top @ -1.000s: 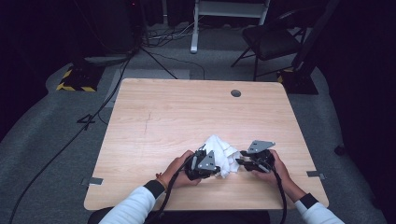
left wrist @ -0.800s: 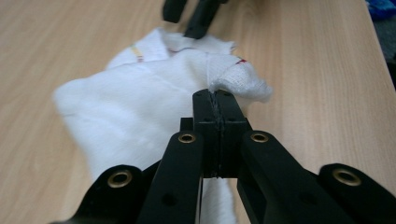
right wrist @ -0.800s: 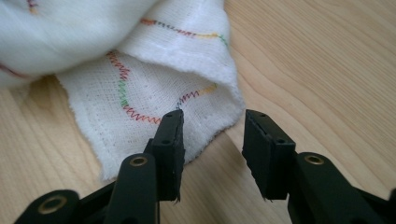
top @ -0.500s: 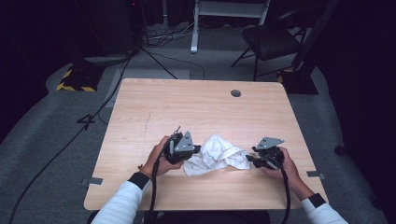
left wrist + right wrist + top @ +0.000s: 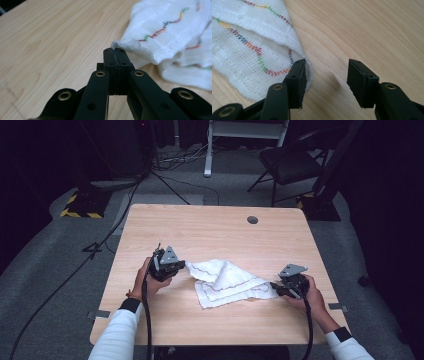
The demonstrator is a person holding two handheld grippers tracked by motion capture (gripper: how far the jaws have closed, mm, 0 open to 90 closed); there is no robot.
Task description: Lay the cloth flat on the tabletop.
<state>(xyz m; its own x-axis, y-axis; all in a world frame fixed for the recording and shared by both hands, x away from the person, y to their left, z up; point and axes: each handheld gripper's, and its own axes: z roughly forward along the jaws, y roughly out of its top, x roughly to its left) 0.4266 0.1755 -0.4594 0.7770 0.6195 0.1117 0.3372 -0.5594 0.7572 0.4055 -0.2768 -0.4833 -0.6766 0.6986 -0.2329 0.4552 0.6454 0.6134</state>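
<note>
A white cloth (image 5: 225, 280) with coloured zigzag stitching lies spread and rumpled on the wooden table (image 5: 210, 230), between the two grippers. My left gripper (image 5: 181, 265) is shut on the cloth's left corner (image 5: 120, 45), holding it just above the wood. My right gripper (image 5: 275, 287) stands open at the cloth's right corner (image 5: 297, 53); its left jaw rests over the cloth edge and its right jaw is over bare wood. In the right gripper view, the cloth (image 5: 249, 45) lies flat on the table, and nothing is pinched.
A round cable hole (image 5: 252, 220) sits near the table's far edge. A dark chair (image 5: 295, 162) and a white stand (image 5: 240, 135) are on the floor beyond the table. Cables (image 5: 105, 245) run across the grey floor at left.
Both grippers have moved apart from the table's middle, drawing the bunched cloth out sideways. The right gripper now stands open at the cloth's right corner.
</note>
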